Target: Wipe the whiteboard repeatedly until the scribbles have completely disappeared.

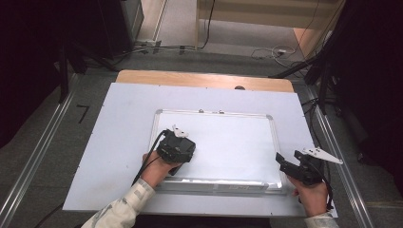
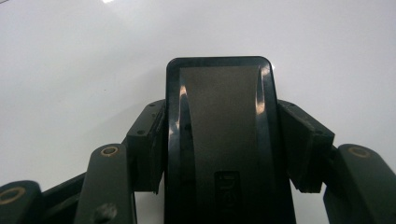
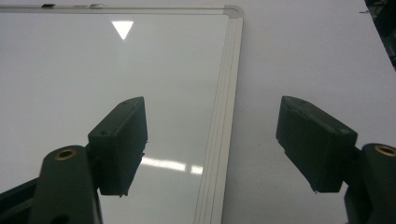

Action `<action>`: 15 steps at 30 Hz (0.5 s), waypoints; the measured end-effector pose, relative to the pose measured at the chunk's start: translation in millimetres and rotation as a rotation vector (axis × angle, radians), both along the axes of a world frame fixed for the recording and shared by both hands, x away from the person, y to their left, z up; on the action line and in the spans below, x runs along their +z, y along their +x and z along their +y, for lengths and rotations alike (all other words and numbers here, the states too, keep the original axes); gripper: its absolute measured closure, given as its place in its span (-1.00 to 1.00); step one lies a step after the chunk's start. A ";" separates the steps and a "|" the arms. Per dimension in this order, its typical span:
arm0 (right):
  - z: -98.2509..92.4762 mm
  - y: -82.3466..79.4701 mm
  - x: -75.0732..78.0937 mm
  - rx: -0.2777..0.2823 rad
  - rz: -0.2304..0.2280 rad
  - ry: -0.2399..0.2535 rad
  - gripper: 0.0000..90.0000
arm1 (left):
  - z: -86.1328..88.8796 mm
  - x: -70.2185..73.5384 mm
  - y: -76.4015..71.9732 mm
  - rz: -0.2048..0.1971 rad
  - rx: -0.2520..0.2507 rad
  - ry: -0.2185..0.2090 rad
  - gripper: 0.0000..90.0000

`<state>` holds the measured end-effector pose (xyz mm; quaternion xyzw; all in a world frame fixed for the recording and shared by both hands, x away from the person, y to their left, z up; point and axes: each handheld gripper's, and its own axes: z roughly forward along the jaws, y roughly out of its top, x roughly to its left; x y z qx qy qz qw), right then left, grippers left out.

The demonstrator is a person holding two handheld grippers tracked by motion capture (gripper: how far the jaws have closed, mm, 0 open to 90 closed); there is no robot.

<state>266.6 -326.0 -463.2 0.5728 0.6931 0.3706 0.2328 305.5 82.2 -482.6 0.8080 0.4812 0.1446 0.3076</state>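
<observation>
A whiteboard [image 1: 228, 137] with a silver frame lies flat on the table. My left gripper [image 1: 178, 149] stands over its left part, pointing down at the board. In the left gripper view my left gripper [image 2: 219, 116] is shut on a black rectangular eraser [image 2: 219, 140], whose flat face rests against the white board surface [image 2: 70, 70]. My right gripper [image 1: 284, 162] waits at the board's lower right corner. Seen from the right gripper view, my right gripper [image 3: 212, 126] is open and holds nothing, and the board's right frame edge [image 3: 224, 93] runs up between its jaws.
The whiteboard sits on a large white sheet [image 1: 123, 109] that covers a wooden table [image 1: 204, 78]. Metal rails [image 1: 38, 152] run along both sides on the floor. Cables [image 1: 275, 52] lie on the floor beyond the table's far edge.
</observation>
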 end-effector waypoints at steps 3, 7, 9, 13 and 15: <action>-0.1 0.2 0.0 0.001 -0.002 -0.001 -0.48 | 4.9 2.7 -0.7 -0.006 0.011 -0.013 -0.10; 0.6 0.4 0.0 0.000 -0.002 -0.004 -0.47 | 8.7 3.7 -0.7 -0.019 0.034 -0.017 -0.10; 1.0 0.2 0.2 0.001 -0.002 -0.004 -0.47 | 9.7 2.7 0.1 -0.016 0.041 -0.009 -0.10; 0.7 0.4 0.0 0.000 -0.001 -0.003 -0.47 | 8.7 -0.7 1.1 -0.005 0.053 0.004 -0.10; 0.9 0.3 0.1 0.001 -0.002 -0.003 -0.47 | 7.8 -1.8 0.3 -0.009 0.056 0.004 -0.10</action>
